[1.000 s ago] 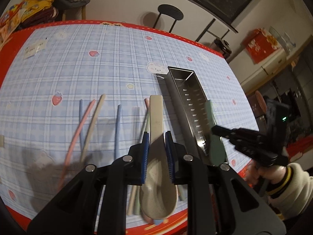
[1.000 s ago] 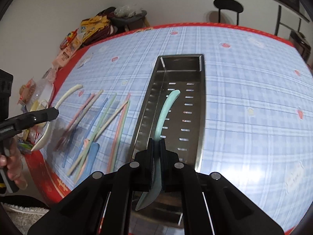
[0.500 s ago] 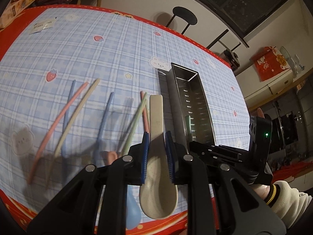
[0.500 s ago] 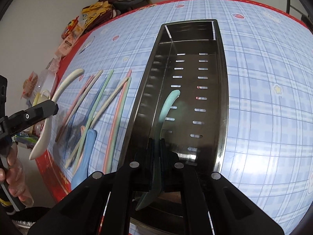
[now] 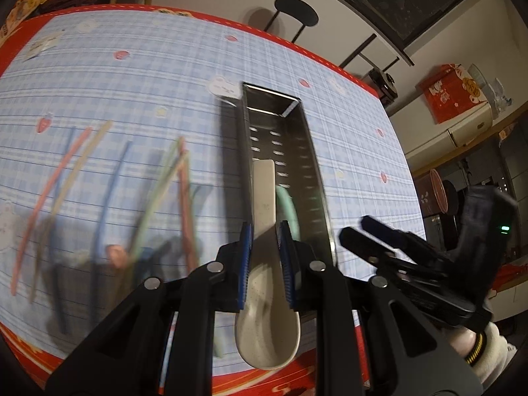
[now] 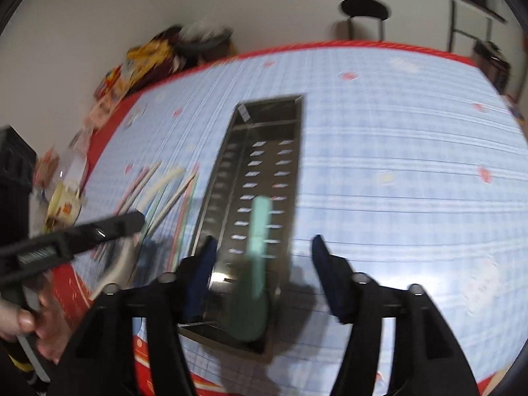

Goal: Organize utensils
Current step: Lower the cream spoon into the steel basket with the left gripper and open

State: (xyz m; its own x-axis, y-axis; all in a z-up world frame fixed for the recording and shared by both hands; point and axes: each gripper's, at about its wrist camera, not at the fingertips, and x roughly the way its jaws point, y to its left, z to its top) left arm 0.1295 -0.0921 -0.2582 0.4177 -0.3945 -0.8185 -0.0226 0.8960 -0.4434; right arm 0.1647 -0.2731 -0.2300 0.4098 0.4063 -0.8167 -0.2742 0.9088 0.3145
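Observation:
My left gripper (image 5: 265, 231) is shut on a beige spoon (image 5: 264, 264), whose handle reaches over the near end of the steel perforated tray (image 5: 316, 178). A green spoon (image 6: 254, 264) lies loose inside that tray (image 6: 231, 171). My right gripper (image 6: 264, 247) hovers just above it; its jaws are opening, wide apart, with the green spoon below between them and untouched. Several coloured chopsticks (image 5: 99, 178) and spoons lie on the blue plaid cloth left of the tray. The right gripper (image 5: 379, 231) also shows at the right of the left wrist view.
The table has a red border (image 5: 280, 376) at its near edge. Snack packets (image 6: 132, 66) sit at the far left corner. A black stool (image 6: 363, 10) stands behind the table. A hand (image 6: 36, 316) holds the left gripper at the left edge.
The right gripper let go of the green spoon, which now lies in the tray, and pulled back with jaws wide. The left gripper carried the beige spoon rightward over the tray.

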